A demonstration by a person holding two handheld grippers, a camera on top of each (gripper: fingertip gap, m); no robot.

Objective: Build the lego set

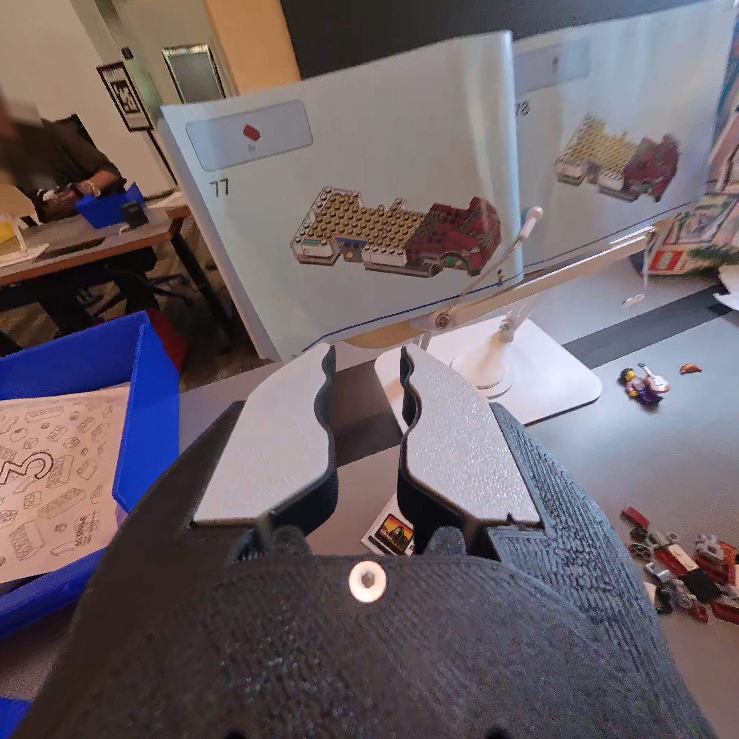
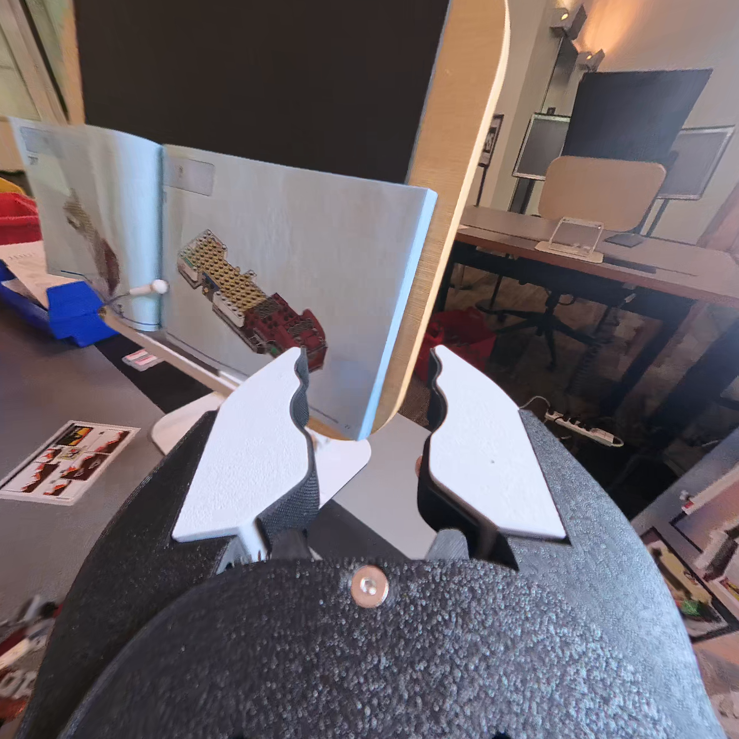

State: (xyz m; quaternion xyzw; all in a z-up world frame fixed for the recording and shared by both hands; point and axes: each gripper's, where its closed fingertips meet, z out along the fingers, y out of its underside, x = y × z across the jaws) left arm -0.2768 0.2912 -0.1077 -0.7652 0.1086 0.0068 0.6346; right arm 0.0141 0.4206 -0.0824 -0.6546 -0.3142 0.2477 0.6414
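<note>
Grey table (image 1: 600, 460) under both your tools. On it, a white book stand (image 1: 560, 384) props an open instruction booklet (image 1: 360, 168), pages facing you, backed by a light wood board (image 2: 452, 200).

Blue bin (image 1: 148, 400) to the left of your left gripper, a printed paper sheet (image 1: 52, 472) lying inside it. Second blue bin (image 2: 76, 308) at the far left of the right wrist view.

Your left gripper (image 1: 366, 356): jaws partly apart, nothing between the pads, only bare table and the stand's base in the gap. The booklet's lower left edge sits just beyond and above the tips, apart from them.

Your right gripper (image 2: 368, 356): jaws wide apart, holding nothing. The booklet's right page edge and the board's rim show through the gap, beyond the tips; neither pad presses on them.

Sticker sheet (image 2: 68, 460) flat on the table, left of the right gripper. Loose pile of small bricks (image 1: 688, 560), mostly dark red and grey, right of the left gripper. Minifigure (image 1: 644, 384) lying beside the stand base.
</note>
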